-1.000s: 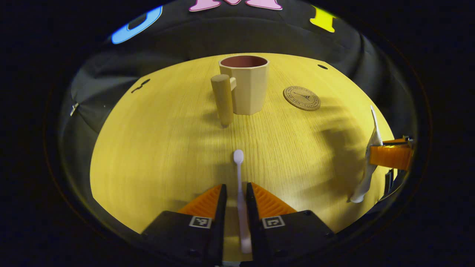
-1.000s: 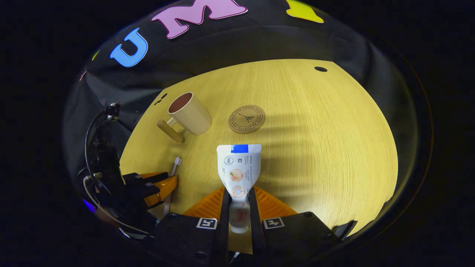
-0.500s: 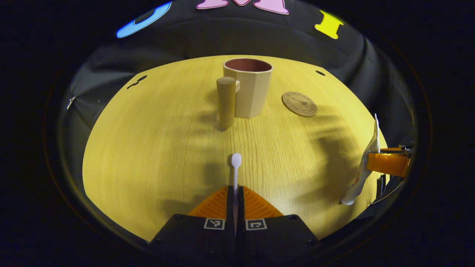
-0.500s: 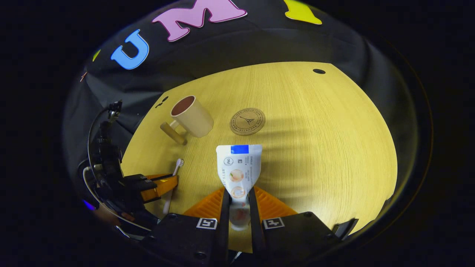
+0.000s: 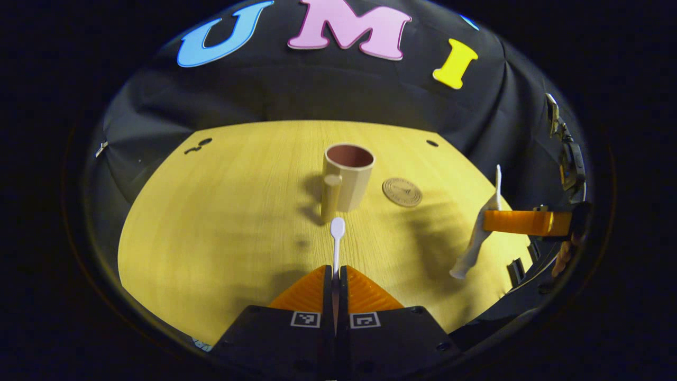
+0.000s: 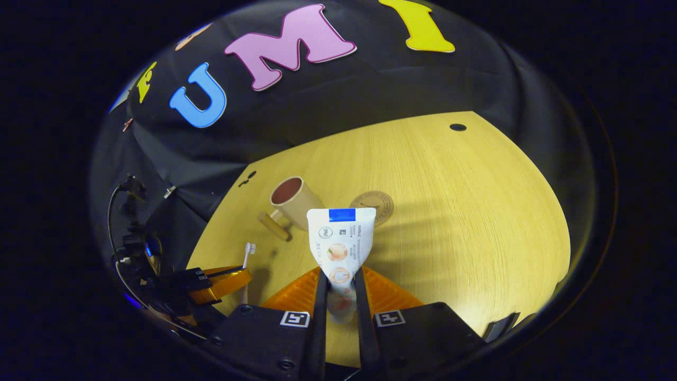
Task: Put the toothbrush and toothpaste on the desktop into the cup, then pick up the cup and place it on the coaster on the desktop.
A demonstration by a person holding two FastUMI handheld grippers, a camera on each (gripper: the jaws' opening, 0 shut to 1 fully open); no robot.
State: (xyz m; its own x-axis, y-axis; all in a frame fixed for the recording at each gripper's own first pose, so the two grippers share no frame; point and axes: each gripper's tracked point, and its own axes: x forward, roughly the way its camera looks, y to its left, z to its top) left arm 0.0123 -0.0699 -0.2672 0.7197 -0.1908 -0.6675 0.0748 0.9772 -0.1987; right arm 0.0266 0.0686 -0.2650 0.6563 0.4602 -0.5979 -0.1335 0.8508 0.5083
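The pale yellow wood-grain desktop point(image 5: 222, 222) stood before the black cloth wall. On it, at twelve o'clock from my left gripper point(image 5: 335, 275), sat the beige faceted cup with a dark red inside and a wooden peg handle point(image 5: 348, 177), upright and open-mouthed, with the round cork coaster point(image 5: 402, 191) just beside it at about one o'clock.

My left gripper's orange ribbed fingers were pressed together on the thin white plastic toothbrush point(image 5: 336, 241), its head pointing forward toward the cup. I judged it light and stiff but slick, so a hold low on the handle let it pivot; a mid-handle grip would have steadied it.

My right gripper point(image 6: 339, 286) was clamped on the white soft toothpaste tube with a blue band point(image 6: 341, 238), near its cap end, the flat crimp pointing away at twelve o'clock. The tube seemed light and squashy; the firmer shoulder by the cap looked the safest place, since the body would dent.

Both things hung clear of the desktop, neither in the cup yet.
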